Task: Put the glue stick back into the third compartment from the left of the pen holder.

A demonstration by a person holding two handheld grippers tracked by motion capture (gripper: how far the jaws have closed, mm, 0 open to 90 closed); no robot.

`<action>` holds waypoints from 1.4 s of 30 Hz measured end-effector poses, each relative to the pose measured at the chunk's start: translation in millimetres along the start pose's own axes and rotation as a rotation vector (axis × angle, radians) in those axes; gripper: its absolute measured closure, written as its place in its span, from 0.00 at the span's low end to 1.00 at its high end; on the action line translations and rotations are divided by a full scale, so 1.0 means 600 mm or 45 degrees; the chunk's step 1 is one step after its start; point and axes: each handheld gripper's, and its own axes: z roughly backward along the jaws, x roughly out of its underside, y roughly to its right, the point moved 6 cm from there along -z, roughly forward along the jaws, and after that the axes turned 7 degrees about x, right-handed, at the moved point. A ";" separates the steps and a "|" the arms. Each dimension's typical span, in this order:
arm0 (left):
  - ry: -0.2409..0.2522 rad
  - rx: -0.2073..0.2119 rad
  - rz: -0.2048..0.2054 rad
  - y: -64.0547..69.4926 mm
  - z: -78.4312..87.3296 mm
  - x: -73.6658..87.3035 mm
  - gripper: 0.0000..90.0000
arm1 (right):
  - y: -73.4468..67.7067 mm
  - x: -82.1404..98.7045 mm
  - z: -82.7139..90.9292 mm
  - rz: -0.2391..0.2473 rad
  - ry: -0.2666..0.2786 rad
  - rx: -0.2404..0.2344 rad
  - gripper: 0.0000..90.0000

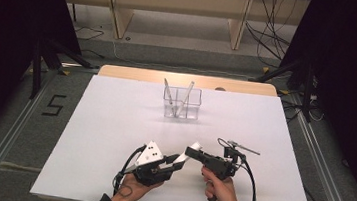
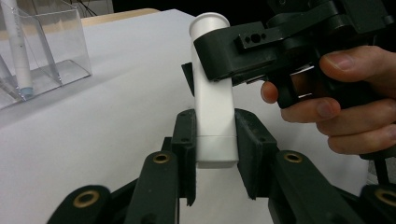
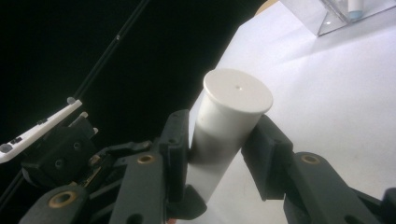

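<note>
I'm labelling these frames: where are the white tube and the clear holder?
white tube (image 2: 214, 109), left gripper view, middle of its body.
clear holder (image 1: 193, 98), high view, its right-hand wall.

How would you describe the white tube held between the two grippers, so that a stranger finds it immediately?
Start at the white table and look at its near edge, where two hands hold black grippers. The white tube spans between them: the left gripper clamps its flat end, the right gripper its round capped end. Unlike the thin pens in the clear holder farther back, it is thick and plain.
</note>
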 end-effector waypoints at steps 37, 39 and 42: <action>-0.048 -0.061 0.072 -0.081 0.074 0.024 0.27 | 0.016 -0.084 0.032 0.270 0.217 0.247 0.76; -0.048 -0.068 0.081 -0.086 0.080 0.028 0.26 | 0.019 -0.091 0.032 0.257 0.228 0.256 0.76; -0.059 -0.065 0.093 -0.091 0.087 0.033 0.25 | 0.022 -0.102 0.032 0.279 0.250 0.287 0.76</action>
